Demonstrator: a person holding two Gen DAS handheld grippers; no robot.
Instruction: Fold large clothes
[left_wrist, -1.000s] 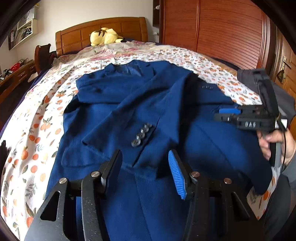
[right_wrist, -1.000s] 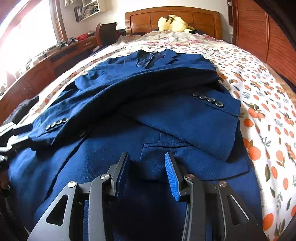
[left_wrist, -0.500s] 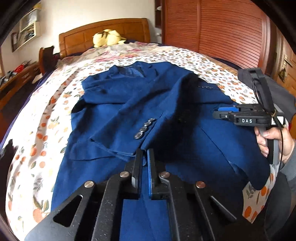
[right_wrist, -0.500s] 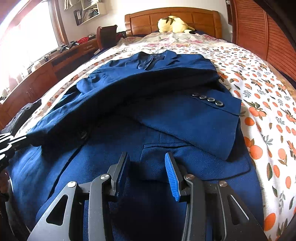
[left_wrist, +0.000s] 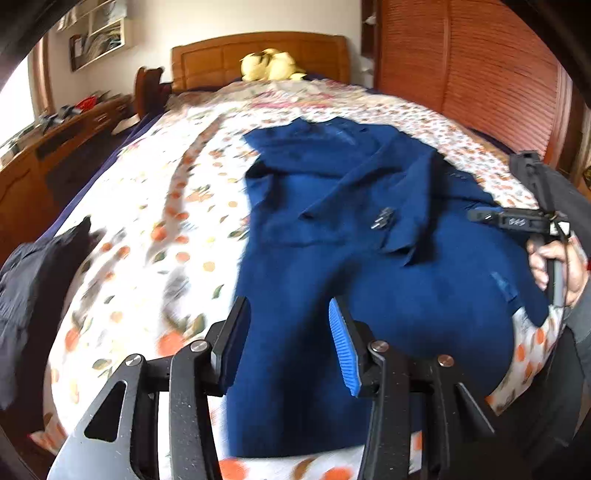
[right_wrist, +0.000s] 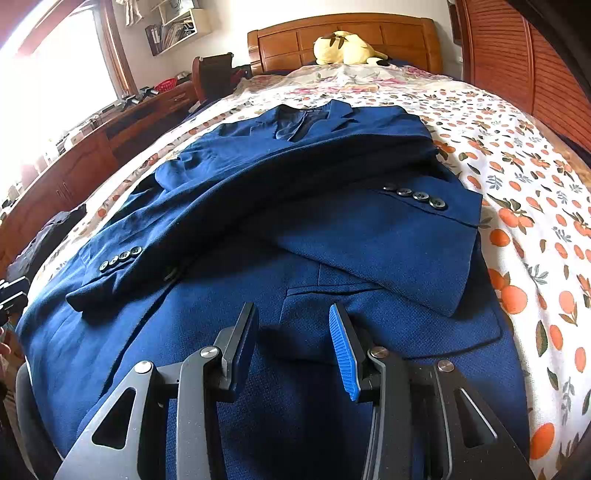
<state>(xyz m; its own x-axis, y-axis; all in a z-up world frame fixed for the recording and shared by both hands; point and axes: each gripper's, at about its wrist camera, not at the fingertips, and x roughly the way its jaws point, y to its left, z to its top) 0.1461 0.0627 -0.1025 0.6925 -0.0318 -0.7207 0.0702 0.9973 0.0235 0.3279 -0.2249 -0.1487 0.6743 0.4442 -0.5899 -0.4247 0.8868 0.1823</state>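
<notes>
**Blue blazer on bed, sleeves folded in, both grippers free**

A navy blazer (right_wrist: 303, 229) lies front-up on a bed (right_wrist: 524, 177) w/ an orange-print sheet, collar toward the wooden headboard (right_wrist: 343, 33), hem nearest the cameras. Both sleeves are already crossed over the chest: the left sleeve cuff (right_wrist: 110, 273) rests near the blazer's left edge, the right sleeve cuff (right_wrist: 436, 221) near the right edge, each showing a row of dark buttons.

Left hand-held gripper (left_wrist: 286, 343): jaws wide apart, holding nothing, hovering above the hem at the blazer's left side; this view is motion-blurred. Right hand-held gripper (right_wrist: 291, 343): jaws also wide apart, empty, above the lower front by a pocket flap (right_wrist: 388, 295).

Judgement: sleeve step looks done; next is prob. the bottom-to-top fold. That calls for each gripper to drop to a hem corner, pinch all fabric layers, then lift together and carry the hem up toward the collar w/o dragging the sleeves out of place.

A yellow plush toy (right_wrist: 343, 48) sits by the headboard, well apart.
</notes>
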